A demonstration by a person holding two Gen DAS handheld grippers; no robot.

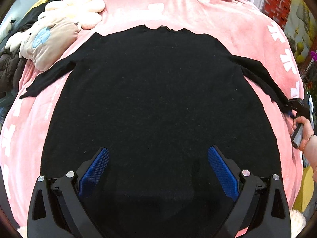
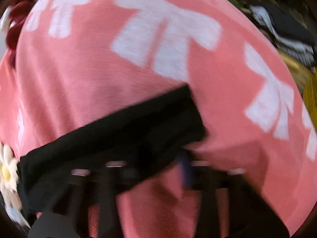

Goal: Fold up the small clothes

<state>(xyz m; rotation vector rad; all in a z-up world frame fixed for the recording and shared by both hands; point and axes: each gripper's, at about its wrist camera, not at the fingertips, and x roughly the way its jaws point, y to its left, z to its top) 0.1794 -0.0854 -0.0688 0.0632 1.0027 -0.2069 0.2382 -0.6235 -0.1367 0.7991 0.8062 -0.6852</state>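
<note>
Black knit shirt lies flat on the pink blanket, hem nearest, collar farthest. Over the hem hangs the left claw, jaws spread wide and empty. Out at the shirt's right side, the right claw is clenched on the end of the right sleeve, whose long axis runs outward from the shirt's shoulder. Folding that sleeve inward looks nearest to hand.
</note>
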